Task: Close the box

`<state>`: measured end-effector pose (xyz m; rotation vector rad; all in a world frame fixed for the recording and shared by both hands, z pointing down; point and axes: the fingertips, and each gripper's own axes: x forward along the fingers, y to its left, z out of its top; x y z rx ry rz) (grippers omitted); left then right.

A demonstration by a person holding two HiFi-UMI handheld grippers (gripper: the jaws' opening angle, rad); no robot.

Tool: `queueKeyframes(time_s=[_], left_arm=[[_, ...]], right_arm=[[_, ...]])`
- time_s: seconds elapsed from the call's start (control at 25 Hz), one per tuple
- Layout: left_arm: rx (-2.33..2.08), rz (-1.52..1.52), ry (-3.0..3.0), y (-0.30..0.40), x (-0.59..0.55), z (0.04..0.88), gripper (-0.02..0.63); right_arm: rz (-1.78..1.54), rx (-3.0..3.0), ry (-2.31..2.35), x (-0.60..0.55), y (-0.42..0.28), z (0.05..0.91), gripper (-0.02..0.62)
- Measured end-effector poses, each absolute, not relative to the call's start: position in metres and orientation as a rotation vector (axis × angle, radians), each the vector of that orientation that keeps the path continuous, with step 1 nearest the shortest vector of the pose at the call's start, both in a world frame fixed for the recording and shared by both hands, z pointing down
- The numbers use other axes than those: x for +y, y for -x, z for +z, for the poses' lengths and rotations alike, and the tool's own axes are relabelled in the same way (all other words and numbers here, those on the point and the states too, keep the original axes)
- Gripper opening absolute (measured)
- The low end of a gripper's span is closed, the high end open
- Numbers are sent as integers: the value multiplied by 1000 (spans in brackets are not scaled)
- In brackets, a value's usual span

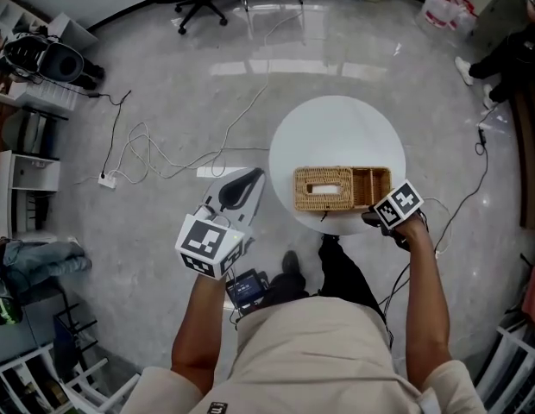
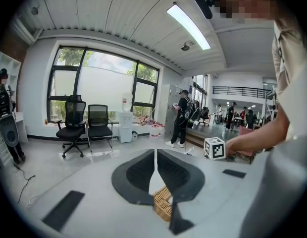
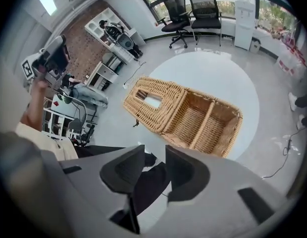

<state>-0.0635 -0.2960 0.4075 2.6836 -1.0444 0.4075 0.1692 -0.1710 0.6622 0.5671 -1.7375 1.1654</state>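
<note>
My left gripper (image 2: 156,153) is pinched shut on nothing, right gripper (image 3: 154,157) hangs open and empty just beside the wicker box (image 1: 341,188), sitting half-uncovered on the round white table (image 1: 336,128).

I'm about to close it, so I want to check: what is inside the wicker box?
The box has two open compartments, and both look empty. Its other half sits under a woven lid. Only something white shows through the slot; the rest is hidden.
</note>
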Motion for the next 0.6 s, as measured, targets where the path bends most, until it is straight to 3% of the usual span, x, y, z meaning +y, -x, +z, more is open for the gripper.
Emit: queueKeyframes(time_s=[0.28,0.48,0.6], left_arm=[[-1065,350,-2735,65,-279,368,21],[-1063,296,-2802,61,-268,327,21],[-1056,256,-2847,57,-264,303,21]], right_arm=[[1065,-1867,-706,-186,-170,603,101],[903,-2078,-923,-222,-168,510,7],[773,-2241,-1073,-243,-164,441,-6]])
